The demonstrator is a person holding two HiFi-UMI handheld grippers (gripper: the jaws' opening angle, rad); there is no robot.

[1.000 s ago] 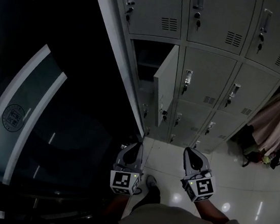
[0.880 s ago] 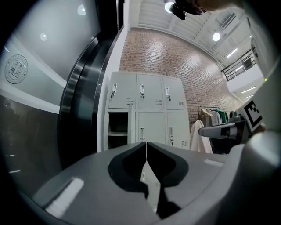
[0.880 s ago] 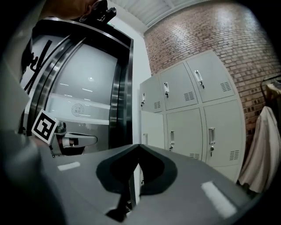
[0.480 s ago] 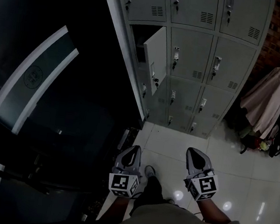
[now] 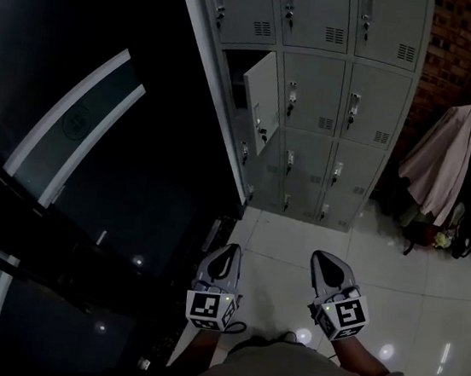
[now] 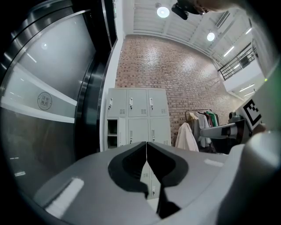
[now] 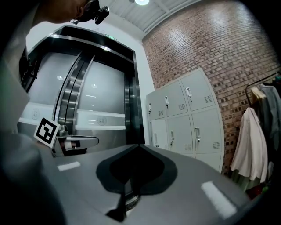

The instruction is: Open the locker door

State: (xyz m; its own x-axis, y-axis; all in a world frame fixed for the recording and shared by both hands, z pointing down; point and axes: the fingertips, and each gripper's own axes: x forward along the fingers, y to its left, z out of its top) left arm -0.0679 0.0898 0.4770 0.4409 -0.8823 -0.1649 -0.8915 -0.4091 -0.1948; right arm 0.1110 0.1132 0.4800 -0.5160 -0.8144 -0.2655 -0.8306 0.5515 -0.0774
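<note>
In front of the grey lockers [image 5: 332, 110], both tools are closed and empty, and one door is already open.
Over the pale tiled floor [image 5: 411, 292], the left tool [image 5: 229, 252] and right tool [image 5: 324, 260] are held low, side by side, well apart from the lockers. Each has its jaws pressed tip to tip with nothing between them. The locker door [image 5: 262, 100], in the left column and second row from the top, stands swung outward from its dark compartment; neighbouring doors are shut. A pale coat [image 5: 441, 163] hangs by the brick wall [image 5: 461, 41] at right.
</note>
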